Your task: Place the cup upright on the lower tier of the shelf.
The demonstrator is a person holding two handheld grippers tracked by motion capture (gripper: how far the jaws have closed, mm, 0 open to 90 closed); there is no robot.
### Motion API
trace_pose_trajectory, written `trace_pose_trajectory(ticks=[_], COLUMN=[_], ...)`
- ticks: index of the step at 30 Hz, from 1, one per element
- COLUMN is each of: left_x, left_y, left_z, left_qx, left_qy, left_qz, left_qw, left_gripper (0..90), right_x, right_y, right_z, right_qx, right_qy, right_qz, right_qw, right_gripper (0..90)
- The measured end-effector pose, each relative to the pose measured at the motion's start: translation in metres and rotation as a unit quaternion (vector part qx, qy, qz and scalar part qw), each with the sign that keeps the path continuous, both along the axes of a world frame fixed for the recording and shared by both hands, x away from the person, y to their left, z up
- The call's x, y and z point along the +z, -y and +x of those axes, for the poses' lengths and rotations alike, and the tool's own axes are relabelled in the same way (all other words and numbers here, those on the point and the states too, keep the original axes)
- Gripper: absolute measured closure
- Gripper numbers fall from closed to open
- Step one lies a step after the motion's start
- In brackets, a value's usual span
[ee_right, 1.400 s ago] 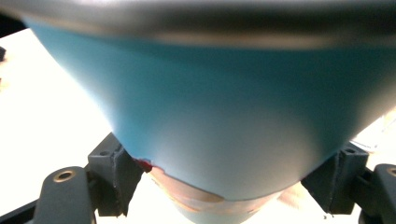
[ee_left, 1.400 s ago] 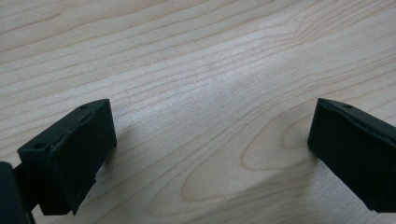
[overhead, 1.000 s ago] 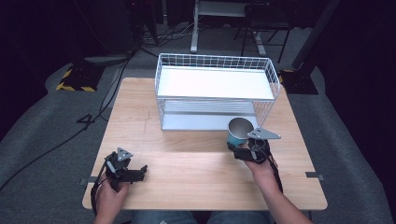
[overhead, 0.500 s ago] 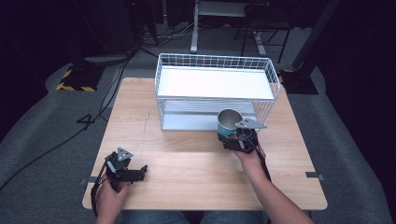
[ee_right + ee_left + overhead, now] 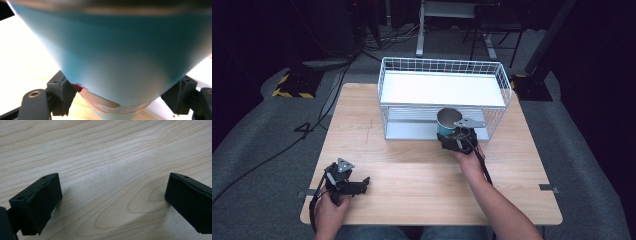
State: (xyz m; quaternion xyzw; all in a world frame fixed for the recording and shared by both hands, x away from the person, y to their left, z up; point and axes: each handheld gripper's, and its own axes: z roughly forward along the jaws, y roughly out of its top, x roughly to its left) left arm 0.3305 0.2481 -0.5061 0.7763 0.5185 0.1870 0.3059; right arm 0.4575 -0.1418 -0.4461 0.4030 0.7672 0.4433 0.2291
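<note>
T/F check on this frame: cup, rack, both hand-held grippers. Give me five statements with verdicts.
1. The right hand-held gripper is shut on the cup. True.
2. The cup is red. False: it is teal with a metal rim.
3. The left hand-held gripper is open, with bare table between its jaws. True.
4. The wire rack has fallen on its side. False: it stands upright at the far part of the table.
5. The left hand-held gripper is inside the rack. False: it is near the table's front left corner, apart from the rack.
</note>
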Motion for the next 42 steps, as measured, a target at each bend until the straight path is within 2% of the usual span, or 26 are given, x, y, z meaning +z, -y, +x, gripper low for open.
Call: trace_pose_trajectory(ticks=[11,23,33,42], left_x=[0.0,0.0,0.0,0.0], left_y=[0.0,0.0,0.0,0.0], left_z=[0.0,0.0,0.0,0.0], left_qx=[0.0,-0.001,-0.001,-0.001], left_qy=[0.0,0.0,0.0,0.0], left_qz=[0.001,0.001,0.001,0.001], left_qw=[1.0,1.0,1.0,1.0], left_gripper=[1.5,1.5,1.5,1.5], right_x=[-0.009,-0.015,-0.021,-0.029], right_y=[-0.018,-0.033,-0.037,-0.039], right_z=[0.016,0.035,0.051,0.06], right_qx=[-0.018,-0.036,-0.054,-0.065], right_qy=[0.017,0.031,0.034,0.023], right_qz=[0.008,-0.004,-0.012,-0.009], right_qw=[0.9997,0.9989,0.9979,0.9976], right_gripper=[23.2,23.2,23.1,23.1])
